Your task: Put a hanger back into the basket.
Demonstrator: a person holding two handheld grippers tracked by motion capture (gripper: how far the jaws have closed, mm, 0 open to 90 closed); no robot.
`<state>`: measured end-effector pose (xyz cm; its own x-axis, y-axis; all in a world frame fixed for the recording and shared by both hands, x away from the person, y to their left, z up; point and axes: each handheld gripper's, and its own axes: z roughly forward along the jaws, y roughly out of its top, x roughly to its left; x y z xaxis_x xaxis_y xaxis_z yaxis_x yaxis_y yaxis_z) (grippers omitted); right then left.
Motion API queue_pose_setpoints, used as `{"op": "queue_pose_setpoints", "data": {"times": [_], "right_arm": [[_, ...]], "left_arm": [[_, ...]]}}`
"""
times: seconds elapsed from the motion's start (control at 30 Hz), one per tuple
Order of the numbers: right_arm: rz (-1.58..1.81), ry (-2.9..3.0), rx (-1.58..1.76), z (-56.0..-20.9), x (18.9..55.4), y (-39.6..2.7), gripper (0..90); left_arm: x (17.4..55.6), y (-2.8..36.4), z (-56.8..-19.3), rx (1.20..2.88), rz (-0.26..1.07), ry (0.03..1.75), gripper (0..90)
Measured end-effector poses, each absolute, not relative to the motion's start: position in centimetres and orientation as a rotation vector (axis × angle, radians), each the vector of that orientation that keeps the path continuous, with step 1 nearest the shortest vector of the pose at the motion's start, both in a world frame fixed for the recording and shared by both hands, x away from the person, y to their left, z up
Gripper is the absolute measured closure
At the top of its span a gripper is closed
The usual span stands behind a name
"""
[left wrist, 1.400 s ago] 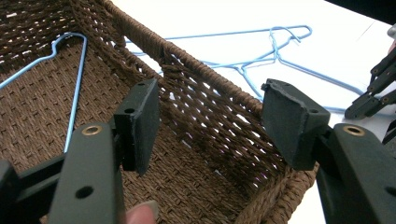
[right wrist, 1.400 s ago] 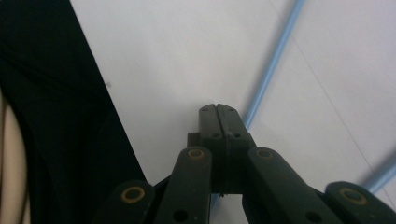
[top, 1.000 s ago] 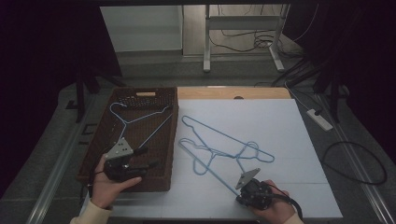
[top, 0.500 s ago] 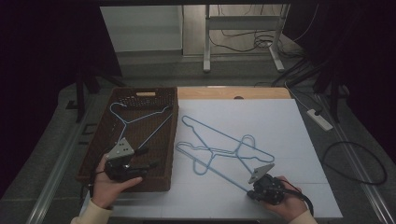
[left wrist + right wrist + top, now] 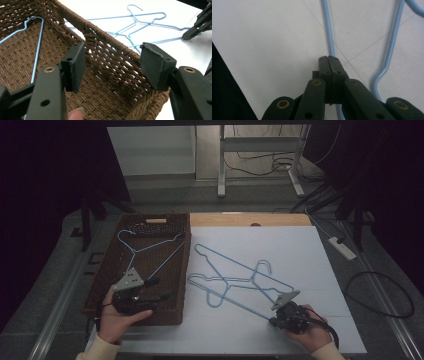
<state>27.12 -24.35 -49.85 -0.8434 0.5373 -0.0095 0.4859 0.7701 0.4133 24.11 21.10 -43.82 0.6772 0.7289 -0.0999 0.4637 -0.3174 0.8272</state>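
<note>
Right gripper (image 5: 276, 318) pinches the bottom wire of a light-blue wire hanger (image 5: 235, 282) on the white table (image 5: 330, 285), left gripper (image 5: 159, 288) spread over the brown wicker basket (image 5: 112, 270); tangled neighbouring hanger (image 5: 260, 277) may drag along.

**Wire, wicker and matt plastic**

The hangers (image 5: 240, 280) are thin wire with a smooth, pale blue coating. The basket (image 5: 176, 270) is dark brown woven wicker, rough and open in its weave. The table top (image 5: 300, 255) looks white, smooth and matt. The right gripper (image 5: 329, 58) has matt black plastic jaws.
</note>
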Motion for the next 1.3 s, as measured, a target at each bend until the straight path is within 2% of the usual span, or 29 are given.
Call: {"op": "queue_pose_setpoints", "data": {"times": [0.63,0.83,0.97,1.13,1.3], "right_arm": [[0.622,2.796,0.845,-49.9,28.1,-24.7,90.0],[0.74,2.736,0.816,-48.4,28.5,-24.2,90.0],[0.777,2.659,0.832,-47.1,30.2,-23.5,80.2],[0.752,2.615,0.939,-46.9,33.7,-22.6,56.2],[0.653,2.623,1.031,-47.4,36.9,-21.4,51.7]], "left_arm": [[24.0,21.0,-43.7,1.972,0.369,0.917,39.0],[24.1,20.9,-43.8,1.975,0.366,0.916,39.0],[24.1,20.8,-43.8,1.976,0.367,0.915,39.0],[24.1,20.8,-43.8,1.976,0.368,0.914,39.0],[24.1,20.9,-43.8,1.974,0.364,0.913,39.0]]}}
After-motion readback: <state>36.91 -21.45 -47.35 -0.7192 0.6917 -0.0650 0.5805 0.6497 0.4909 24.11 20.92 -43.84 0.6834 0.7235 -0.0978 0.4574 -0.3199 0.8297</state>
